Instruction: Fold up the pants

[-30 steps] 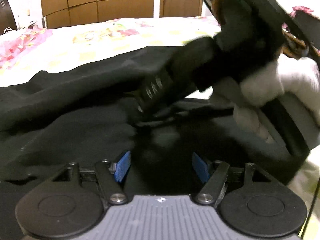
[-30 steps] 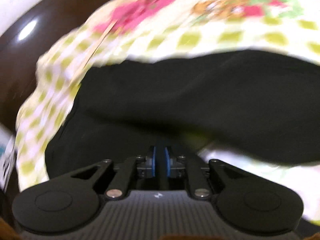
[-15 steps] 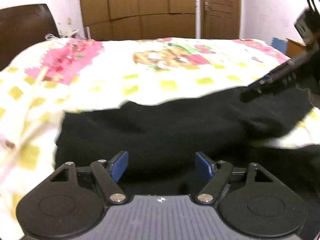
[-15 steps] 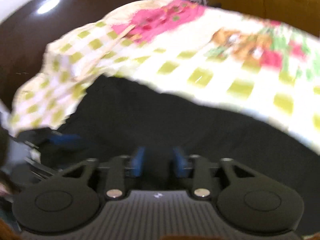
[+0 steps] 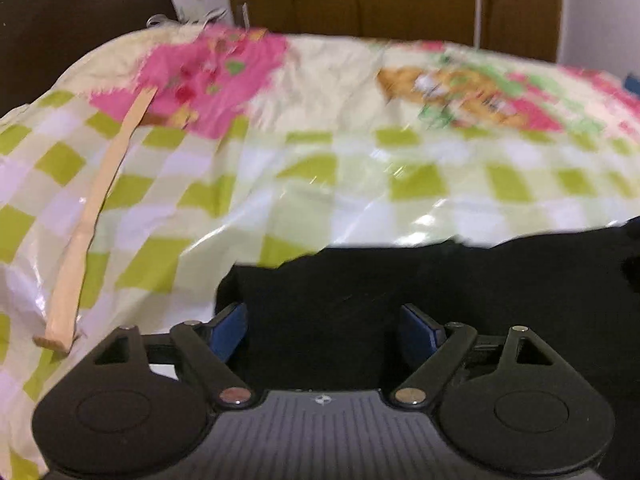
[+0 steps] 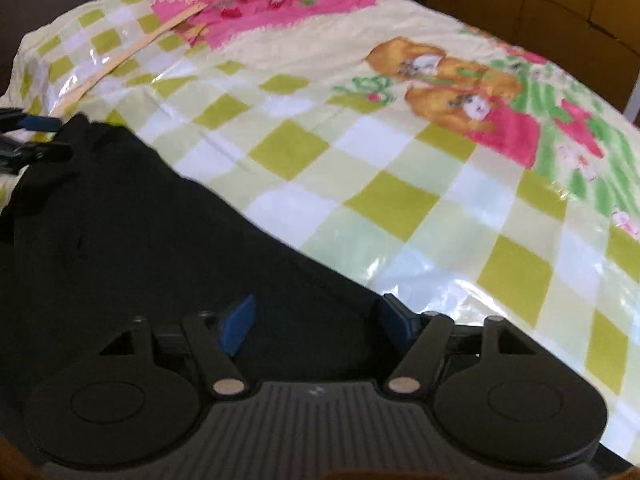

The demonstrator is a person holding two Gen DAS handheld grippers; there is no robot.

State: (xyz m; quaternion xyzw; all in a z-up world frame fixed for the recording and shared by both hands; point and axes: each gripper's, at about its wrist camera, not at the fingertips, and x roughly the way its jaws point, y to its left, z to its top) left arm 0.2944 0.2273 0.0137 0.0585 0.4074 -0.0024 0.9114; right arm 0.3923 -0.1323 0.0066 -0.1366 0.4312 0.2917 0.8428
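Left wrist view: the left gripper (image 5: 322, 330) hangs over the black pants (image 5: 440, 280) on the checked bedcover (image 5: 320, 168) — jaws opening, gripping nothing. Right wrist view: the right gripper (image 6: 316, 320) hangs above the pants' edge — jaws opening, nothing pinched.

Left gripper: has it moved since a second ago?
Yes. The left gripper has swung toward the pants' end near the bed's dark headboard, which was not in its view before. Its jaws are opening, empty.
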